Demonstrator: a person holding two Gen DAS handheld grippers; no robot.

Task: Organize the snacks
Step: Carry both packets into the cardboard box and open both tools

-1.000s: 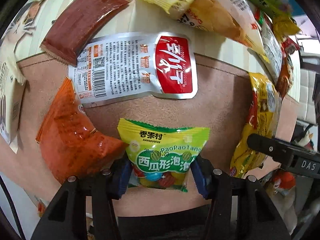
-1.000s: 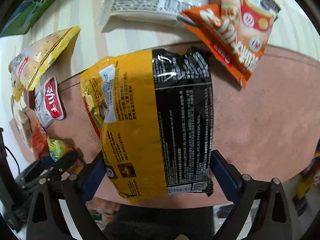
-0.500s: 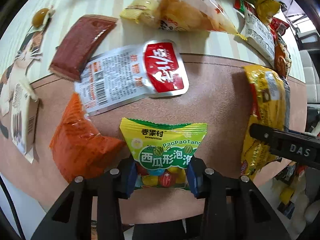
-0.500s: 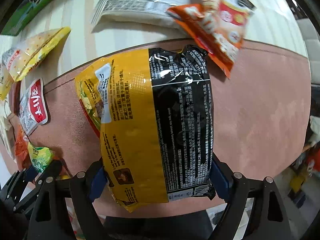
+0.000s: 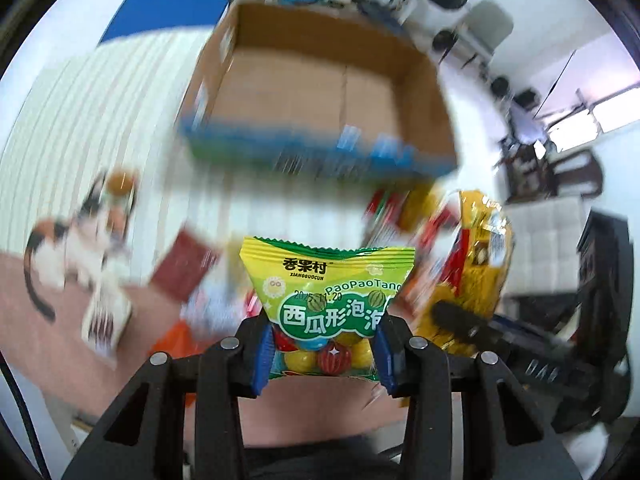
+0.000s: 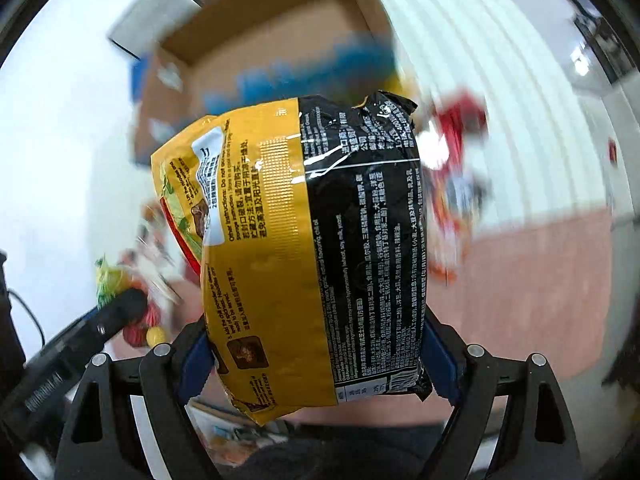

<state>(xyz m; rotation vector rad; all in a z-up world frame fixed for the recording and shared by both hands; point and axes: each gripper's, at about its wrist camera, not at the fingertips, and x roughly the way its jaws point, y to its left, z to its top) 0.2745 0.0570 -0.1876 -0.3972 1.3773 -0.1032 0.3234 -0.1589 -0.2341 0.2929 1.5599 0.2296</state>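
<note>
My left gripper (image 5: 323,354) is shut on a small green and yellow candy bag (image 5: 326,292) and holds it up in the air. My right gripper (image 6: 316,364) is shut on a large yellow and black noodle packet (image 6: 312,256), also lifted. An open cardboard box (image 5: 320,92) with a blue printed front stands ahead on the striped table; it also shows in the right wrist view (image 6: 260,52). The noodle packet (image 5: 476,264) and right gripper show at the right of the left wrist view. The candy bag (image 6: 110,280) shows at the left of the right wrist view.
Blurred snack packets lie on the pink mat (image 5: 52,332) below: a dark red pouch (image 5: 184,268), an orange bag (image 5: 176,340), red and white packets (image 6: 456,184). A cat figure (image 5: 80,236) is at the left. Chairs and furniture stand behind the table.
Both grippers have lifted their packets off the mat and tilted up, so the cardboard box has come into view. The background is motion-blurred.
</note>
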